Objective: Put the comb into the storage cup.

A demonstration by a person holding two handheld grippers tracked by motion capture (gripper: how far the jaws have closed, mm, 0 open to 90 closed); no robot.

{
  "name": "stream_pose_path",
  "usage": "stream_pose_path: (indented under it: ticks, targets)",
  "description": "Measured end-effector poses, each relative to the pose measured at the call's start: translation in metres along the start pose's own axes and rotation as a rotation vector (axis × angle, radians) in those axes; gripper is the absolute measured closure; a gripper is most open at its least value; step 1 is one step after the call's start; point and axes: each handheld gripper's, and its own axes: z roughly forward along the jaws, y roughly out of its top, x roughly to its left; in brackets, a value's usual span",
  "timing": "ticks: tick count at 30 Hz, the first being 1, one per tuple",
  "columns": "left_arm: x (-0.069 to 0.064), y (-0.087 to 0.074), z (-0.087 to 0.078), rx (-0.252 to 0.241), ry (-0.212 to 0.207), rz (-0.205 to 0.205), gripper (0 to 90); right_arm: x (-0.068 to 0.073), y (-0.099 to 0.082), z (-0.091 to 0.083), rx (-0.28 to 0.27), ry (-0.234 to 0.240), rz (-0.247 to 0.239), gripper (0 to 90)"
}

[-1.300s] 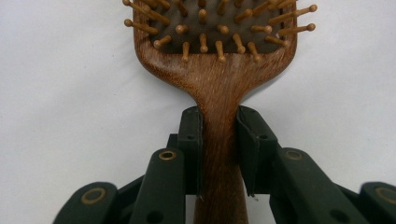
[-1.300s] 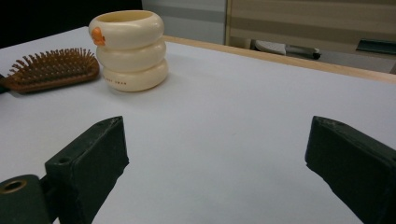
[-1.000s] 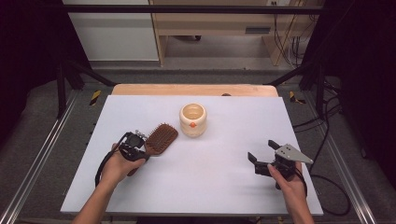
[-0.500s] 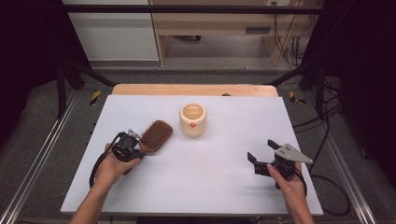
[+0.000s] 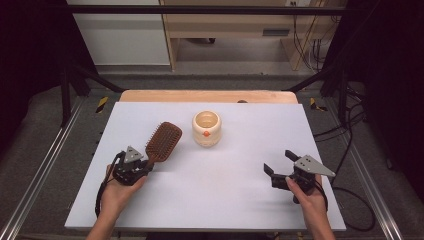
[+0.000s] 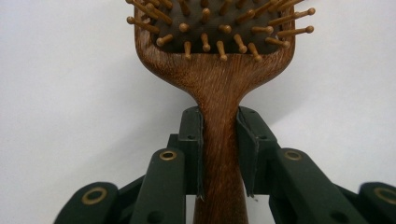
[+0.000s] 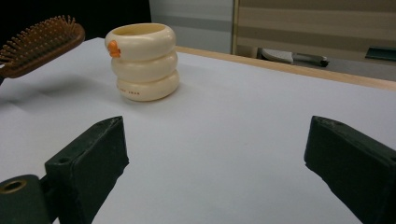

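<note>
- Left hand-held gripper point(image 5: 144, 163) clamps the hairbrush point(image 5: 163, 142) by its handle near the counter's point(image 5: 250, 200) left edge; the handle's end is hidden.
- Right hand-held gripper point(image 5: 281, 162) gapes wide, holding nothing.

The person's left hand point(image 5: 116, 187) comes in from the bottom left and holds the left tool point(image 5: 136, 164), which points up and to the right; its two black jaws are clamped from both sides on the narrow handle of a wooden hairbrush point(image 6: 219, 88). The right hand point(image 5: 306, 192) comes in from the bottom right and holds the right tool point(image 5: 280, 162) pointing left, its jaws spread wide apart with nothing between them.
</note>
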Motion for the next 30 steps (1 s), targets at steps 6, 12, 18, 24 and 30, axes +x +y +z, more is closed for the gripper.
stream_pose_path:
  ticks: [6,12,18,24,30]
  targets:
    - [-0.007,-0.004,-0.004,-0.087,0.016,0.027,72.5,0.002,0.001,0.000,-0.001,0.008,-0.007,6.3]
    - [-0.013,-0.005,-0.006,-0.150,0.008,0.010,72.5,0.008,0.003,0.003,0.002,0.021,-0.013,6.3]
    - [-0.013,-0.008,-0.012,-0.206,0.009,-0.010,72.5,0.011,0.004,0.001,-0.004,0.027,-0.024,6.4]
    - [-0.010,-0.011,-0.018,-0.260,0.031,-0.043,72.5,0.013,0.005,0.002,0.004,0.044,-0.012,7.0]
    - [-0.007,-0.012,-0.020,-0.285,-0.004,-0.065,72.5,0.020,0.006,0.003,0.022,0.067,0.004,6.6]
